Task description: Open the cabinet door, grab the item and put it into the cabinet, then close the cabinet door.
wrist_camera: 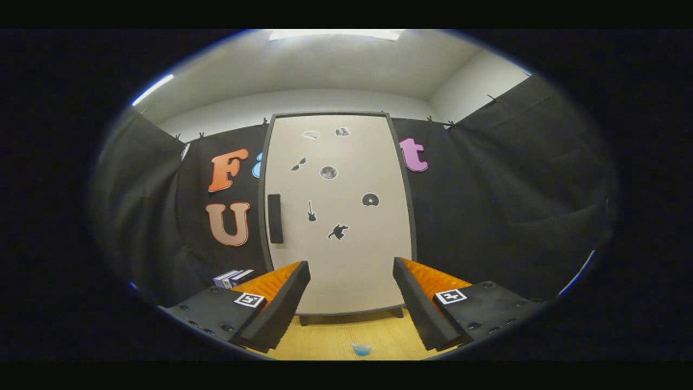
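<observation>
Tongs [352, 303] face the closed cabinet door [338, 216].
Fingers apart, holding nothing; handle [275, 218] at the door's left.

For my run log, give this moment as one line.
cabinet door: shut | gripper: open, holding nothing | handle: untouched | blue item: between fingers, on table

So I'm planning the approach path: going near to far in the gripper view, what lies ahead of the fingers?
Open gripper, nothing between its fingers → small blue object on the pale wooden tabletop → closed white cabinet door with its black vertical handle and dark stickers → black cloth booth wall behind.
</observation>
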The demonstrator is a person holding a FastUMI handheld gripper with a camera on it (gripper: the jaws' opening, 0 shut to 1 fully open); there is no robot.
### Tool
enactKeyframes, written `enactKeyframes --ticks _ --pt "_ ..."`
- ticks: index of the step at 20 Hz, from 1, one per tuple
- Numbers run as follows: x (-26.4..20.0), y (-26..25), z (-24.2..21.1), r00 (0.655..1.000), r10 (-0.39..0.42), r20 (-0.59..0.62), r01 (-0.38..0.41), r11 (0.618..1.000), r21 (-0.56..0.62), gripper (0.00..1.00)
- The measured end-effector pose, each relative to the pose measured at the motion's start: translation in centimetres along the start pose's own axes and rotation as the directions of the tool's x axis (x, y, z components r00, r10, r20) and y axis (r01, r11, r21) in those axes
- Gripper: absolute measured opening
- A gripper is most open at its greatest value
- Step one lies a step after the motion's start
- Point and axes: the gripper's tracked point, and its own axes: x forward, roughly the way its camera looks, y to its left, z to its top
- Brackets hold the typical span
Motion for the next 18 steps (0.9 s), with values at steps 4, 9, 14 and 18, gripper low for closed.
enactKeyframes --ticks 4,9,14,18 --pt "0.6 0.2 0.1 1.000 -0.001 0.005 0.001 0.999 0.033 0.99" --pt "1.9 1.6 0.1 0.999 0.039 -0.027 -0.038 0.999 0.023 0.98" --pt "6.0 5.2 1.9 0.995 0.102 -0.004 -0.102 0.995 -0.015 0.98" --pt "10.7 9.0 2.6 0.987 0.157 -0.014 -0.157 0.988 0.009 0.98"
